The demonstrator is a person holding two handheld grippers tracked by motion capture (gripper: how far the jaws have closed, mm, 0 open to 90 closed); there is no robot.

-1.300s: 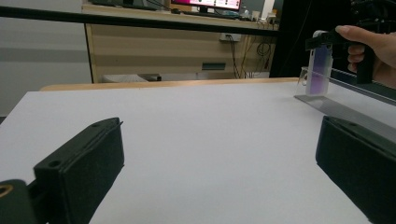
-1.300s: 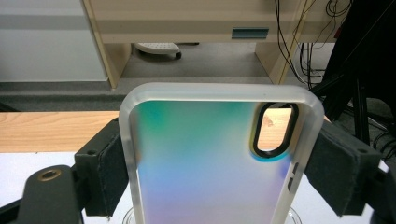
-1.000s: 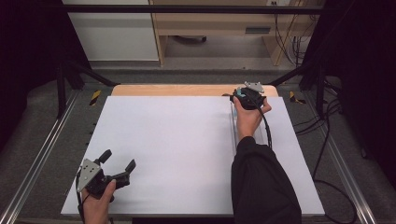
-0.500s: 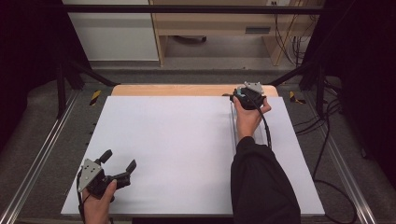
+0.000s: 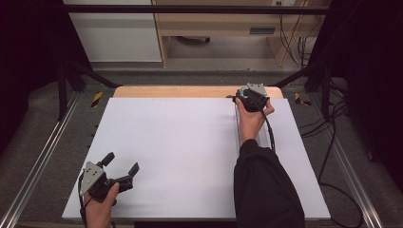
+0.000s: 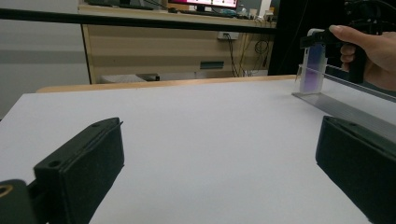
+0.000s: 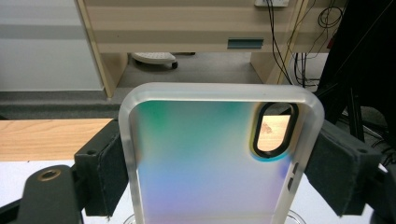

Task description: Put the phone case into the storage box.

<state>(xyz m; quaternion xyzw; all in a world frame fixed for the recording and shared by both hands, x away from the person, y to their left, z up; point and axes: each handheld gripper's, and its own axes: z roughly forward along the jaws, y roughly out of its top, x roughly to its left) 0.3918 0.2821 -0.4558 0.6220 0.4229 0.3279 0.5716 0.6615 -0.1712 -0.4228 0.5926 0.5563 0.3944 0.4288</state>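
1. Phone case (image 7: 205, 158), a translucent iridescent plastic shell with rounded corners and an oval camera cut-out, is held upright at about one o'clock on the white table sheet (image 5: 180, 152), close to the far edge.
2. It is clamped by its two long sides between the black pads of the right gripper (image 5: 237, 99); this grip probably keeps it vertical over a clear strip-shaped stand (image 6: 336, 105) lying just beneath it.
3. Whether the case already touches that stand cannot be told.
4. The left gripper (image 5: 121, 166) is kept at about seven o'clock, well apart from the case, its jaws spread wide with nothing between them, seemingly parked out of the way.
5. A strip of bare wooden tabletop (image 5: 190, 91) is seen beyond the sheet at twelve o'clock, so little room is left forward.
6. Ample open room is judged available across the sheet's middle and left.
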